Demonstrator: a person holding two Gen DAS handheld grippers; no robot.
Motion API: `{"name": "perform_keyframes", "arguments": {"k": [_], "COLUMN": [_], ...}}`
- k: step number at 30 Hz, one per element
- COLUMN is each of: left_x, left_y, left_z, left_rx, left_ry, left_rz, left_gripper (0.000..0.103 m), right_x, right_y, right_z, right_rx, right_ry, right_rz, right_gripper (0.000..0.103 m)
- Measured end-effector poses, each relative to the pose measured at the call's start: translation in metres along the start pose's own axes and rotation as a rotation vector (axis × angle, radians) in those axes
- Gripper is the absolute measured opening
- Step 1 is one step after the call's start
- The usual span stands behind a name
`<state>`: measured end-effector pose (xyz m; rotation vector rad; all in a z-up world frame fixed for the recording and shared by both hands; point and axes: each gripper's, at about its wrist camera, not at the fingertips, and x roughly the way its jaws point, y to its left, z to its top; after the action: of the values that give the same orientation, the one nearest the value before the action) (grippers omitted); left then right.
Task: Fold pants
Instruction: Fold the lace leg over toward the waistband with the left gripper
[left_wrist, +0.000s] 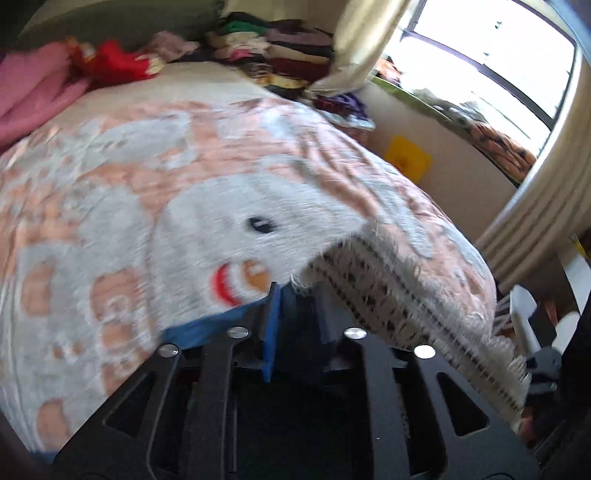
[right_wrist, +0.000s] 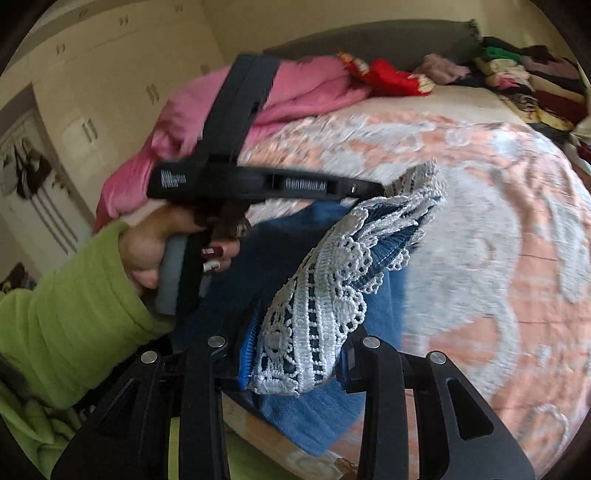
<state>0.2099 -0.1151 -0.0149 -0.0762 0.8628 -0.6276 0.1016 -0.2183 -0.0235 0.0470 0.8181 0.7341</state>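
The pants are blue with a white lace hem (right_wrist: 314, 314). My right gripper (right_wrist: 295, 369) is shut on the lace hem and holds it above the bed. The blue leg (right_wrist: 306, 410) hangs below it. My left gripper (right_wrist: 380, 192) shows in the right wrist view, held by a hand in a green sleeve, its tip at the far end of the lace. In the left wrist view my left gripper (left_wrist: 291, 314) is closed on blue cloth with the lace trim (left_wrist: 406, 306) draped to the right. A white patch of cloth with a cartoon face (left_wrist: 251, 236) lies just beyond it.
A pink and white patterned bedspread (right_wrist: 480, 221) covers the bed. A pink blanket (right_wrist: 295, 92) and red cloth (right_wrist: 391, 77) lie at the headboard. A stack of folded clothes (left_wrist: 288, 51) stands at the far corner. A window (left_wrist: 498, 55) is at the right.
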Motion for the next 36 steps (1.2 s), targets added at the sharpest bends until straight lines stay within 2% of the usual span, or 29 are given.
{"name": "perform_keyframes", "arguments": {"k": [5, 7, 10, 13, 15, 17, 21, 27, 31, 32, 33, 34, 36], "left_x": [-0.03, -0.042, -0.057, -0.067, -0.071, -0.071, -0.06, -0.04, -0.024, -0.021, -0.02, -0.021, -0.03], "left_y": [0.053, 0.077, 0.106, 0.106, 0.105, 0.103, 0.102, 0.097, 0.093, 0.092, 0.089, 0.088, 0.083], "left_z": [-0.017, -0.022, -0.029, -0.03, -0.033, -0.036, -0.039, -0.045, -0.045, -0.045, -0.045, -0.045, -0.045], "left_rx": [-0.169, -0.274, -0.434, -0.423, -0.426, -0.42, -0.412, -0.42, -0.417, -0.412, -0.405, -0.403, -0.382], "left_ry": [-0.055, -0.081, -0.125, -0.142, -0.146, -0.137, -0.102, -0.033, 0.005, 0.013, 0.015, 0.013, -0.017], "left_rz": [0.053, 0.04, -0.031, 0.001, -0.027, -0.038, -0.023, -0.055, -0.036, -0.021, -0.011, -0.024, -0.014], "left_gripper": [0.027, 0.027, 0.034, 0.039, 0.046, 0.048, 0.05, 0.064, 0.067, 0.058, 0.025, 0.015, 0.011], "right_x": [0.029, 0.035, 0.044, 0.052, 0.058, 0.059, 0.046, 0.009, 0.005, 0.006, 0.008, 0.009, 0.014], "right_y": [0.032, 0.046, 0.063, 0.075, 0.081, 0.088, 0.096, 0.068, 0.038, 0.03, 0.025, 0.021, 0.018], "right_z": [-0.001, -0.004, -0.008, -0.013, -0.017, -0.02, -0.02, -0.015, -0.014, -0.014, -0.012, -0.012, -0.013], "right_rx": [-0.106, -0.168, -0.243, -0.272, -0.284, -0.297, -0.308, -0.236, -0.142, -0.112, -0.098, -0.087, -0.072], "right_ry": [0.078, 0.098, 0.123, 0.141, 0.167, 0.177, 0.147, 0.076, 0.062, 0.062, 0.063, 0.063, 0.067], "right_rz": [-0.035, -0.064, -0.089, -0.069, -0.055, -0.028, 0.011, -0.034, -0.109, -0.123, -0.13, -0.139, -0.16], "right_gripper": [0.032, 0.032, 0.032, 0.032, 0.032, 0.032, 0.037, 0.048, 0.05, 0.05, 0.05, 0.05, 0.05]}}
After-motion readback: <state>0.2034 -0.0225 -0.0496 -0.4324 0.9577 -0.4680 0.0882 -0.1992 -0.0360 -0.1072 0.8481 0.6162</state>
